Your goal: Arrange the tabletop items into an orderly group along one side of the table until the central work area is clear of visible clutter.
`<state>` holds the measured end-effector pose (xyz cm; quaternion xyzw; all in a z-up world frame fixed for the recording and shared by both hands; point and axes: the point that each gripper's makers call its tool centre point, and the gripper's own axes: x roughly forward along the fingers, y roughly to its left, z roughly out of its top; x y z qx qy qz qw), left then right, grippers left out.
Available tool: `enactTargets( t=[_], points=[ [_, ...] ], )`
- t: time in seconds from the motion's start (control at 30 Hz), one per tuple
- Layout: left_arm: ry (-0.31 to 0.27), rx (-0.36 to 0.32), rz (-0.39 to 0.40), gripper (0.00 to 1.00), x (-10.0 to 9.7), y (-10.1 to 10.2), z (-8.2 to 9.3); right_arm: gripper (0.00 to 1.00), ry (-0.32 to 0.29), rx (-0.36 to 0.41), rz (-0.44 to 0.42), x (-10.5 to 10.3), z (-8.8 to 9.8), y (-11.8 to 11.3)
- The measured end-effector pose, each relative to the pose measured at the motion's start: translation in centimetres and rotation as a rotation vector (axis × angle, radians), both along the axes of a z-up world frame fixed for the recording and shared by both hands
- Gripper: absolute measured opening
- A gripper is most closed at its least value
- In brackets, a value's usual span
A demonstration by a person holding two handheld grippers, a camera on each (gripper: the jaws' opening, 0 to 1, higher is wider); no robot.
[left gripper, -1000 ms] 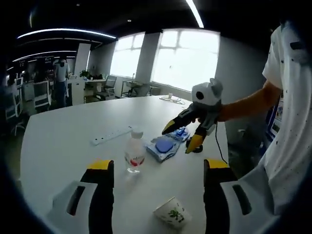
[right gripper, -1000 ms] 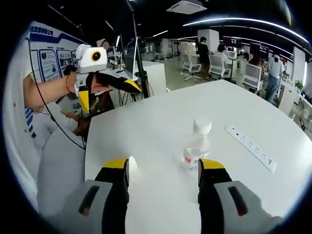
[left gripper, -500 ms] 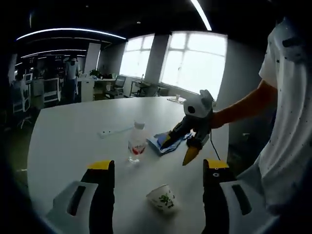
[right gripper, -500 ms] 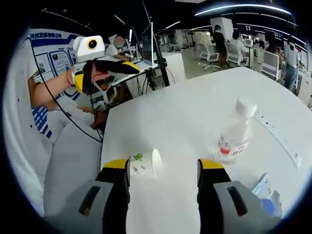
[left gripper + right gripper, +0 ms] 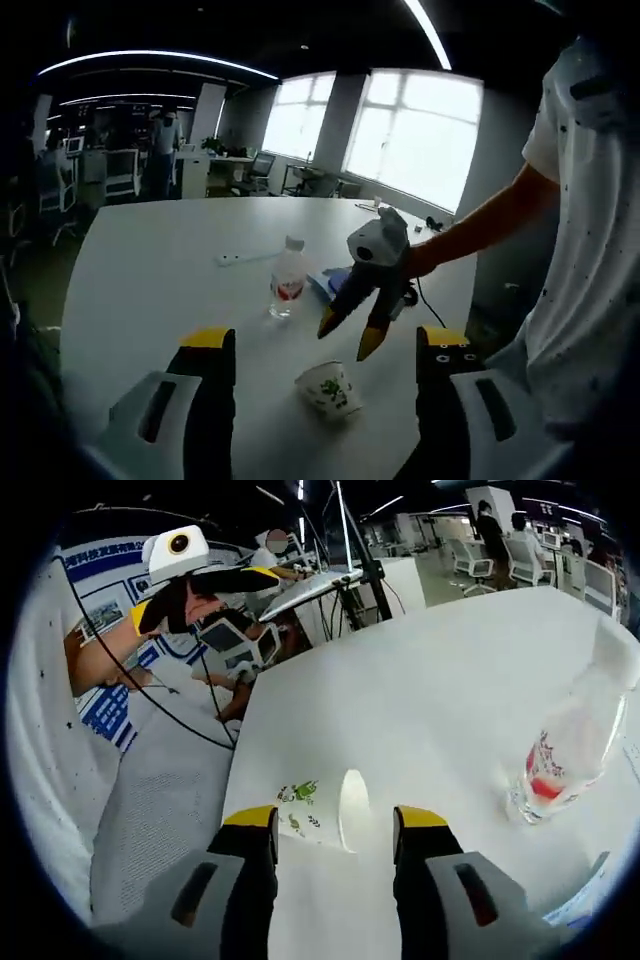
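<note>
— Two grippers, both parted?
— Yes. The right gripper (image 5: 335, 820) stands spread around the tipped cup (image 5: 325, 814) at lower centre, not clenched; the left gripper (image 5: 320, 340) hangs released, grasping nothing.
— And beyond?
— The bottle (image 5: 565, 755) stands at right; in the left gripper view a blue pack (image 5: 330, 282) lies mid-frame behind the bottle and a power strip (image 5: 245, 257) left of it.
— Progress?
— Barely begun, I'd judge: everything sits scattered on the table (image 5: 150, 260).

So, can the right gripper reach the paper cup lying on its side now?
Probably yes. The right gripper is open, the paper cup lies just ahead between its jaws, and nothing stands between them.
</note>
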<state>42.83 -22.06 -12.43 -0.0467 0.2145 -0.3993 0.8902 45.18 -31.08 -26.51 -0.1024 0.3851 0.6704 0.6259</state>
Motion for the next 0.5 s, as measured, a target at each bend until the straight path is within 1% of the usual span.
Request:
enactTargets(
  t=[0.07, 0.17, 0.2, 0.27, 0.37, 0.4, 0.5],
  points=[
    [0.002, -0.005, 0.005, 0.75, -0.1, 0.1, 0.0, 0.40, 0.057, 0.004, 0.016, -0.5, -0.4, 0.3],
    [0.003, -0.002, 0.014, 0.74, -0.1, 0.2, -0.1, 0.37, 0.107, 0.014, 0.025, -0.6, -0.7, 0.7],
    [0.003, -0.003, 0.019, 0.74, -0.1, 0.3, -0.2, 0.35, 0.149, 0.020, 0.026, -0.8, -0.8, 0.9],
    [0.006, -0.005, 0.021, 0.74, -0.1, 0.4, -0.3, 0.32, 0.188, 0.021, 0.028, -0.7, -1.2, 1.0],
    [0.012, -0.001, 0.024, 0.74, -0.2, 0.5, -0.6, 0.31, 0.213, 0.017, 0.040, -0.9, -1.7, 1.2],
    [0.013, 0.001, 0.026, 0.74, -0.3, 0.5, -0.7, 0.28, 0.224, 0.009, 0.047, -1.2, -1.8, 1.2],
    [0.017, -0.001, 0.033, 0.73, -0.3, 0.7, -0.8, 0.25, 0.234, 0.009, 0.068, -1.7, -2.0, 1.3]
  ],
)
